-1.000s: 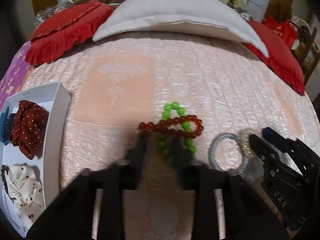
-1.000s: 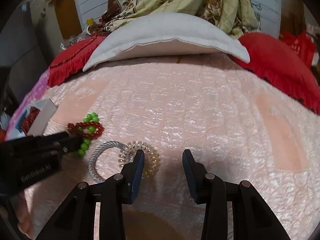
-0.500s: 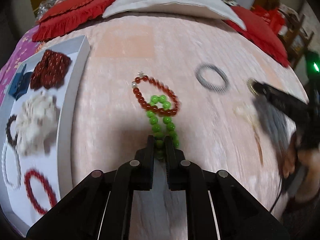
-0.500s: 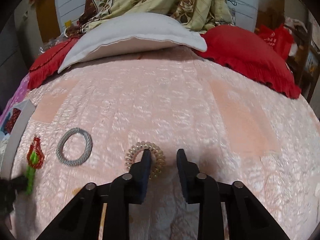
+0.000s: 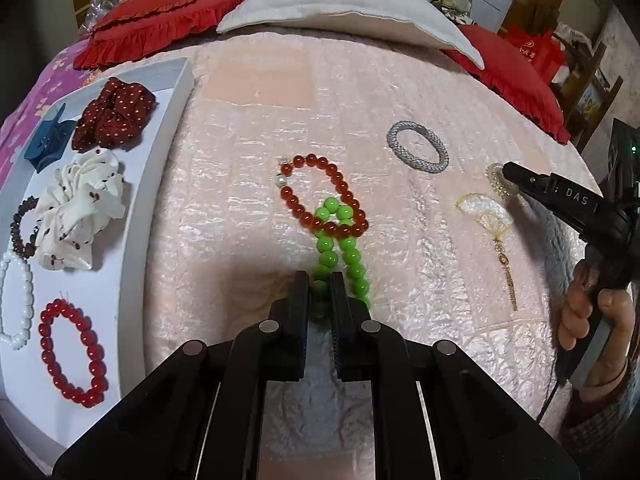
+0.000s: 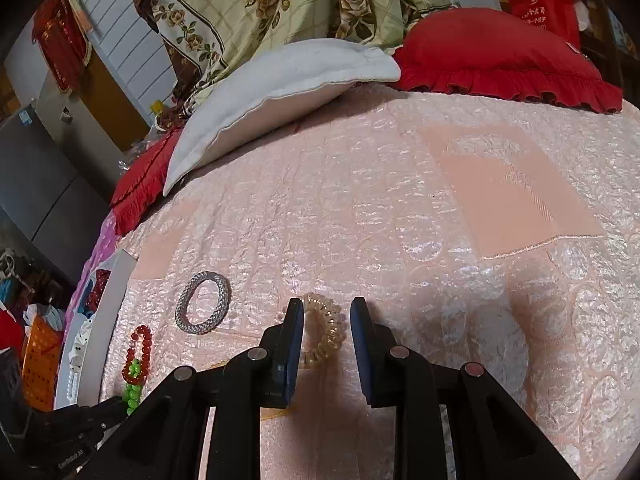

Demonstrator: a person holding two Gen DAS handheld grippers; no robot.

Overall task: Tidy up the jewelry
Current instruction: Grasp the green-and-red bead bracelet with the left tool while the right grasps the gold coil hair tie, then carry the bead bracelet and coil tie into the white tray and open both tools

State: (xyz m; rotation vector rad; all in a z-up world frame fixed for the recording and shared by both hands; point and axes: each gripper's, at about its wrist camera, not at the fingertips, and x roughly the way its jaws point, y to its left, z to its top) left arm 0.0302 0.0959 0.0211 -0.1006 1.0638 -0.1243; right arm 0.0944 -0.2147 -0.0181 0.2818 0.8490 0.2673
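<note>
About half the sorting looks done. The white tray [image 5: 168, 120] lies on the bed at nine o'clock in the left wrist view and already holds a dotted red scrunchie [image 5: 114, 114], a blue clip [image 5: 48, 140], a white scrunchie [image 5: 78, 216], a brown bead bracelet [image 5: 20, 224], a white bead bracelet [image 5: 14, 296] and a red bead bracelet [image 5: 72, 356]. Four pieces are left on the pink bedspread [image 5: 248, 184]. The left gripper [image 5: 320, 280] is pinched on the near end of the green bracelet [image 5: 340, 252], its jaws almost together around the beads; the rest of the green loop trails toward twelve o'clock and crosses under or through an amber-red bracelet [image 5: 320, 196], so lifting one may well drag the other. The silver ring bracelet [image 5: 418, 152] lies apart at about one o'clock, untouched. At three o'clock the right gripper [image 6: 326, 320] has just been closing on the clear coil hair tie [image 6: 324, 332]; the coil sits between its jaws, the left jaw against it, but a gap shows at the right jaw, so it does not yet look gripped. A hand [image 5: 588, 308] holds that tool. My reading: the green bracelet and the coil go to the tray next, then the amber-red and silver ones.
</note>
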